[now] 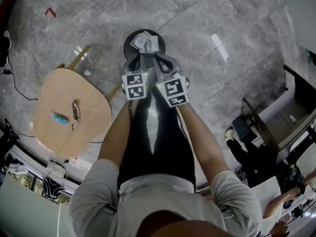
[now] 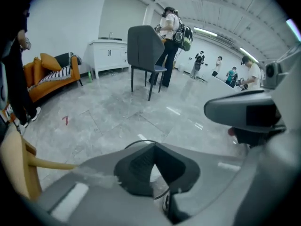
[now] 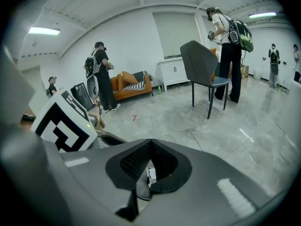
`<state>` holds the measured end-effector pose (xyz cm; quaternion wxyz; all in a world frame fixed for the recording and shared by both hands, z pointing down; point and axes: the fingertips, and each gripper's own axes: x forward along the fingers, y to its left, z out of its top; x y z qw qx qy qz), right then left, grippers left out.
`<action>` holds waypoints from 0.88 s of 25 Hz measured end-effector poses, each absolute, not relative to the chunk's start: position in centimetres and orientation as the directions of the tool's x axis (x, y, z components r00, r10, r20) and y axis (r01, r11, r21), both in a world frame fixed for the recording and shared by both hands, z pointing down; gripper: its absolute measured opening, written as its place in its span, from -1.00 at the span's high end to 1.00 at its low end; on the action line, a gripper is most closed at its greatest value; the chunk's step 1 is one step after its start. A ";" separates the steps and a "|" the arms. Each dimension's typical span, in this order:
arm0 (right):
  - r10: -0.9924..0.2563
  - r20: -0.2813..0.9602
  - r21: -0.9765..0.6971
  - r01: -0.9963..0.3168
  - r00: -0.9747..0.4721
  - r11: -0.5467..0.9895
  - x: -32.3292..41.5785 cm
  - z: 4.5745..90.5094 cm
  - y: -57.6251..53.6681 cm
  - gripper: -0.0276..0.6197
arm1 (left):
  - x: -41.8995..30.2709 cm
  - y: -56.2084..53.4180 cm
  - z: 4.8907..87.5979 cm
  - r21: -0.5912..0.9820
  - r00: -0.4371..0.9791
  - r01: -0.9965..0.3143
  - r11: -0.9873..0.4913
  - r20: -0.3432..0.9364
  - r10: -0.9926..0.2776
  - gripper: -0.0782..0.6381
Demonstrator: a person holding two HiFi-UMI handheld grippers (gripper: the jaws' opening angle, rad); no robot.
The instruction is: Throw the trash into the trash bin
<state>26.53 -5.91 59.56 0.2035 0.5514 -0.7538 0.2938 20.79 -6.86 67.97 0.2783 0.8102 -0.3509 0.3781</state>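
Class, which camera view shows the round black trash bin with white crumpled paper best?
The head view: it looks straight down into the round black trash bin, white crumpled paper inside. Both gripper views show only slivers of its rim past their closed jaws.

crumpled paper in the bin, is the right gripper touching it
Apart. The right gripper view shows the right gripper shut on nothing, the crumpled paper lying in the bin below.

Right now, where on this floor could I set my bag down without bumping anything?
The marble floor is bare to the right of the trash bin, as far as the dark furniture, and it is bare beyond the bin too. The left side is crowded: a wooden chair stands close beside the bin, with a blue item on its seat.
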 end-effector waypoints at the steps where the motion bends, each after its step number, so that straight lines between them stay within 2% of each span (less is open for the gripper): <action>1: -0.723 0.619 -0.223 -0.951 -0.307 0.213 26.8 57.8 -6.0 0.89 | 21.0 -7.1 66.0 0.180 0.475 -0.781 -0.598 0.794 -0.381 0.73; 11: -0.802 0.529 -0.196 -0.960 -0.276 0.201 25.9 38.8 -4.9 0.89 | 19.5 -7.0 44.2 0.212 0.564 -0.777 -0.593 0.653 -0.506 0.73; 22: -0.922 0.322 -0.088 -0.976 -0.216 0.198 22.0 17.5 -4.0 0.89 | 17.3 -5.4 23.3 0.166 0.682 -0.707 -0.687 0.414 -0.602 0.73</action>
